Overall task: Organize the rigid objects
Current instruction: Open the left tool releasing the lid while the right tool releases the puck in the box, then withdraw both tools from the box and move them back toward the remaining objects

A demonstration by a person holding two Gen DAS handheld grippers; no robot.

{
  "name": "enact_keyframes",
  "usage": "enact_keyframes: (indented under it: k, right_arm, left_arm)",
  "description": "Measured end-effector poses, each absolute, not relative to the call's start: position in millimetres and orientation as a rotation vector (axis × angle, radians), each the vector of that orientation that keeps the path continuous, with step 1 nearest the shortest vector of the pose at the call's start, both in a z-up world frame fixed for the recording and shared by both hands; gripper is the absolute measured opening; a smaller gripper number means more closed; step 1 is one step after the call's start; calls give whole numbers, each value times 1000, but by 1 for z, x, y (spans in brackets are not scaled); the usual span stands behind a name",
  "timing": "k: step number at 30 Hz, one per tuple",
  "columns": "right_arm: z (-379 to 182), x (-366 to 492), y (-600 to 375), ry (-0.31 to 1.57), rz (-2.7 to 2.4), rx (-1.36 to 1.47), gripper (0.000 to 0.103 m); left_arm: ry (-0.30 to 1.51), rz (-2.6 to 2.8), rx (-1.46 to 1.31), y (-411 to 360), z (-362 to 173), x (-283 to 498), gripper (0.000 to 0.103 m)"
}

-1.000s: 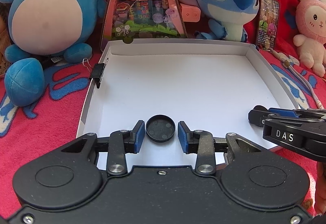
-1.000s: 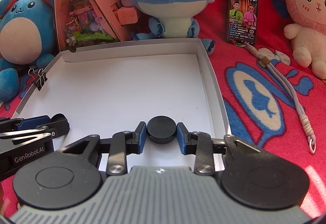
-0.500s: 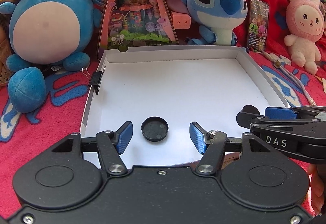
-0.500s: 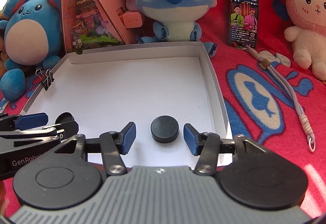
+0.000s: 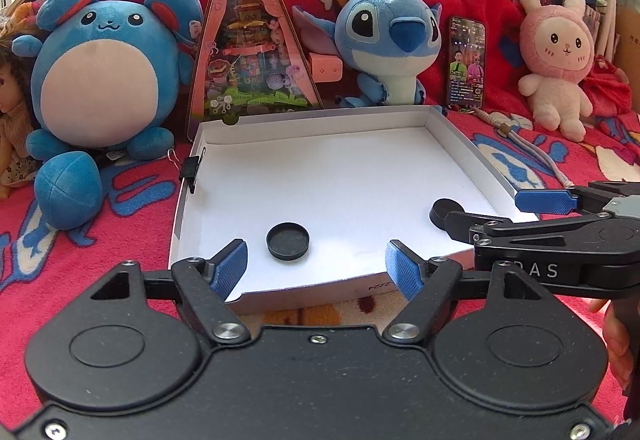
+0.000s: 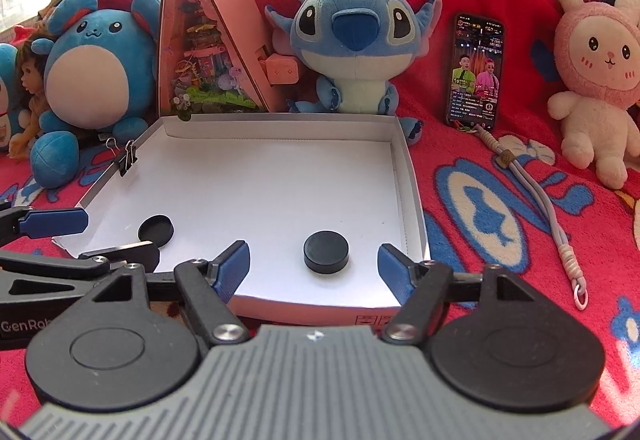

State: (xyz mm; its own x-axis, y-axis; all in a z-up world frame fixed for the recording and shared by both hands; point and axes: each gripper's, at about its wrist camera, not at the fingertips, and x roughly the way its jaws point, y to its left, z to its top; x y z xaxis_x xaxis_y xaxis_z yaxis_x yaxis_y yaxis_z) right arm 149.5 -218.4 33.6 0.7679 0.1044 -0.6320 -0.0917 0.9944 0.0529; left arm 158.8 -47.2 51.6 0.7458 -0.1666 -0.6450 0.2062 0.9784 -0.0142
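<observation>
A shallow white cardboard tray [image 5: 320,128] [image 6: 280,128] lies on a red blanket. A black round lid [image 5: 288,241], hollow side up, rests in the tray near its front left; it also shows in the right wrist view [image 6: 156,230]. A black round puck [image 6: 326,252] rests near the front right; it is partly hidden in the left wrist view [image 5: 444,209]. My left gripper [image 5: 318,270] is open and empty, just behind the lid. My right gripper [image 6: 314,267] is open and empty, just behind the puck.
A black binder clip [image 5: 191,170] grips the tray's left wall. Behind the tray stand a blue round plush [image 5: 100,80], a pink triangular toy box [image 5: 250,52], a Stitch plush [image 5: 392,44], a phone [image 5: 466,62] and a pink rabbit plush [image 5: 560,64]. A lanyard [image 6: 548,208] lies right.
Both grippers opened, let go of the lid and the puck, and drew back toward the tray's front edge. The lid and puck stay where they were set down.
</observation>
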Motion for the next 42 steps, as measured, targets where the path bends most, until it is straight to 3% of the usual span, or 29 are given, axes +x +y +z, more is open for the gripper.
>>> enact_keyframes:
  k: [42]
  right_arm:
    - [17, 43, -217, 609, 161, -68, 92]
  left_arm:
    - [649, -277, 46, -29, 33, 47, 77]
